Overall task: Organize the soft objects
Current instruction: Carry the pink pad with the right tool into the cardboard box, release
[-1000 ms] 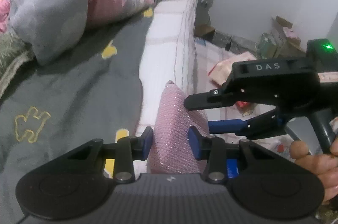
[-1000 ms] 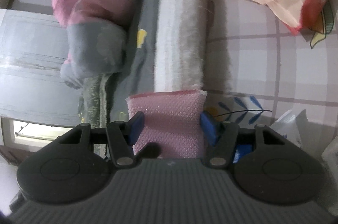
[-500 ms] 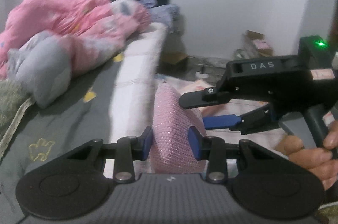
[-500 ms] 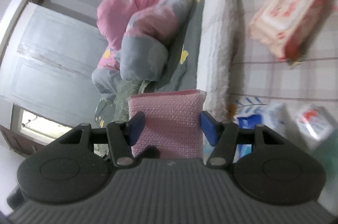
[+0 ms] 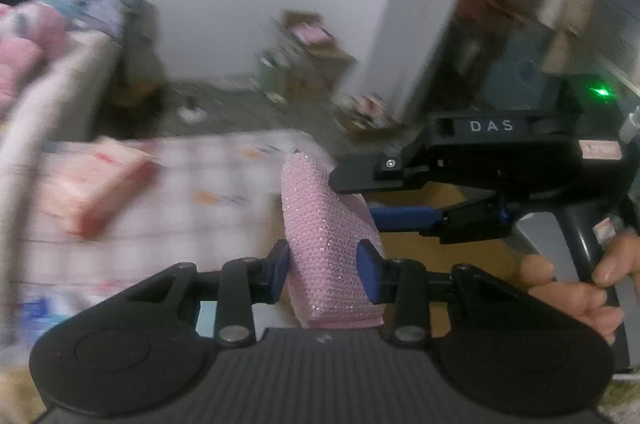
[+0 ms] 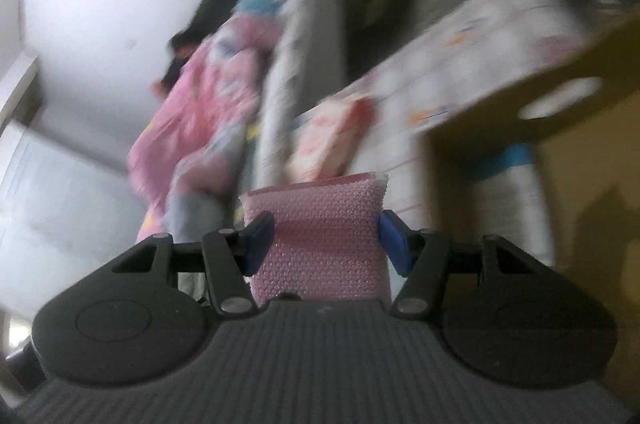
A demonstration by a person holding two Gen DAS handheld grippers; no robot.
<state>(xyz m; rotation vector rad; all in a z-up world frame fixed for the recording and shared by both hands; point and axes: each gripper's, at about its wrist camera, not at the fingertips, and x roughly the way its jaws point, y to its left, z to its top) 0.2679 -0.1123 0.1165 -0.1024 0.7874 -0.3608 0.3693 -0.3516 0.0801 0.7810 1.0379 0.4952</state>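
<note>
A folded pink bubble-wrap pad (image 5: 325,236) hangs in the air, held from two sides. My left gripper (image 5: 324,266) is shut on its near end, blue pads pressing both faces. My right gripper (image 5: 394,201) comes in from the right in the left wrist view and clamps the pad's far edge; a hand (image 5: 580,288) grips its handle. In the right wrist view the same pad (image 6: 320,236) fills the gap of the right gripper (image 6: 324,242), squeezed between both blue pads.
A checked cloth surface (image 5: 192,199) with a pink wipes pack (image 5: 92,195) lies lower left. A brown cardboard box (image 6: 560,143) stands close on the right. The bed with a pink quilt (image 6: 208,119) is behind, cluttered boxes (image 5: 308,63) by the wall.
Both grippers swung together away from the bed, carrying the pink pad to the right and upward. The bed has slid to the left edge; a cardboard box has come into view.
</note>
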